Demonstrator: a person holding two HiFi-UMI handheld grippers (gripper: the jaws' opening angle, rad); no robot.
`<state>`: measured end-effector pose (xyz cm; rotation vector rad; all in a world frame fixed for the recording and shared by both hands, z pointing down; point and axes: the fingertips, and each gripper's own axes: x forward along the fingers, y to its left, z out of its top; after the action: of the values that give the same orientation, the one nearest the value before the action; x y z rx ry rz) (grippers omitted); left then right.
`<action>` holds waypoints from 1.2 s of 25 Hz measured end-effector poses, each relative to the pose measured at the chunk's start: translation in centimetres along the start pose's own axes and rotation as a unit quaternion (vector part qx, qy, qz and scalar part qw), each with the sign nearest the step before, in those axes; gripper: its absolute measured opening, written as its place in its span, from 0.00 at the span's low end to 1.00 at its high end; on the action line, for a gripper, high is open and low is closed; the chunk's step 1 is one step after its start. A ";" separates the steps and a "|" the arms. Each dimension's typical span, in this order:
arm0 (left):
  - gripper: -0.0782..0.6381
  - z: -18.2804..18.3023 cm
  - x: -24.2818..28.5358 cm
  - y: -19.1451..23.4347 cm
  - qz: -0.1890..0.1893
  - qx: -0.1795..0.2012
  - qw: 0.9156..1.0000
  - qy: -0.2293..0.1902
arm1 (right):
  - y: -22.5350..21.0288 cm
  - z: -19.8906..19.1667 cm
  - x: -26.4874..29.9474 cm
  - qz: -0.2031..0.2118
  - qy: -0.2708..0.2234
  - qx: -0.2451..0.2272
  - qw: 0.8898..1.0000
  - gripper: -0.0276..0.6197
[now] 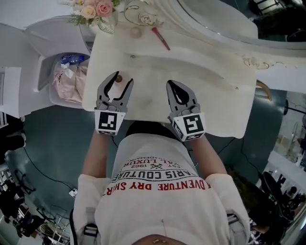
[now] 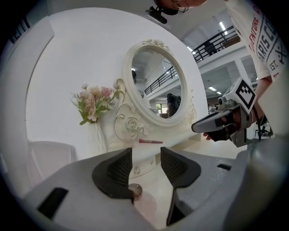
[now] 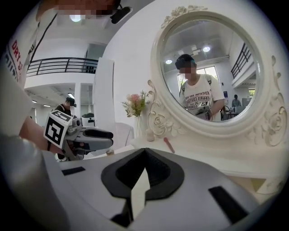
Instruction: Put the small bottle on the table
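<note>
The small bottle (image 1: 119, 78), pinkish with a brown cap (image 2: 135, 191), stands on the cream dressing table (image 1: 210, 81) near its front left corner. My left gripper (image 1: 123, 78) is open around it. In the left gripper view the bottle sits low beside the left pad (image 2: 116, 173), and the right pad (image 2: 178, 167) stands well clear of it; the left gripper (image 2: 146, 155) holds nothing. My right gripper (image 1: 174, 85) hovers over the table's front middle, shut and empty (image 3: 144, 151). From the right gripper view, the bottle (image 3: 110, 152) shows under the left gripper's fingers.
A vase of pink flowers (image 1: 95, 12), a small round jar (image 1: 136, 32) and a red stick (image 1: 161, 38) lie at the table's back by the oval mirror (image 2: 156, 85). A bin with a pink bag (image 1: 69, 81) stands left of the table.
</note>
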<state>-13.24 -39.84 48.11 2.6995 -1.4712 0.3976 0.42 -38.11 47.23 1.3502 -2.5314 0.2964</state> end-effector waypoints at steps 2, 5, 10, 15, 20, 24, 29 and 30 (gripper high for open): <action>0.39 1.7 -0.7 -1.4 -0.010 0.003 1.000 -0.004 | -0.3 0.8 -1.6 -0.005 -0.010 -0.002 1.000 0.04; 0.36 4.3 -1.8 -3.9 -0.033 0.009 0.999 -0.012 | -0.6 2.0 -4.1 -0.008 -0.024 -0.004 1.000 0.04; 0.19 7.9 -3.5 -7.0 -0.042 0.009 0.998 -0.037 | -0.8 4.0 -8.1 -0.016 -0.052 -0.014 0.998 0.04; 0.12 9.9 -5.1 -8.4 -0.049 -0.013 0.998 -0.048 | -0.9 5.9 -11.3 -0.031 -0.081 -0.022 0.996 0.04; 0.12 11.3 -5.9 -9.6 -0.056 -0.008 0.997 -0.053 | -1.4 7.0 -13.3 -0.042 -0.099 -0.032 0.994 0.04; 0.12 12.2 -6.5 -10.5 -0.061 0.001 0.997 -0.056 | -1.5 7.4 -14.1 -0.049 -0.105 -0.025 0.993 0.04; 0.12 12.0 -6.9 -10.5 -0.059 -0.004 0.997 -0.057 | -1.1 7.7 -14.3 -0.045 -0.107 -0.028 0.993 0.04; 0.12 12.0 -6.9 -10.4 -0.057 -0.006 0.997 -0.058 | -1.0 7.8 -14.3 -0.045 -0.108 -0.029 0.993 0.04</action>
<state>-5.69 -30.34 35.71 2.8230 -1.3301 0.2297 7.96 -29.78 35.39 1.5432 -2.6163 0.0616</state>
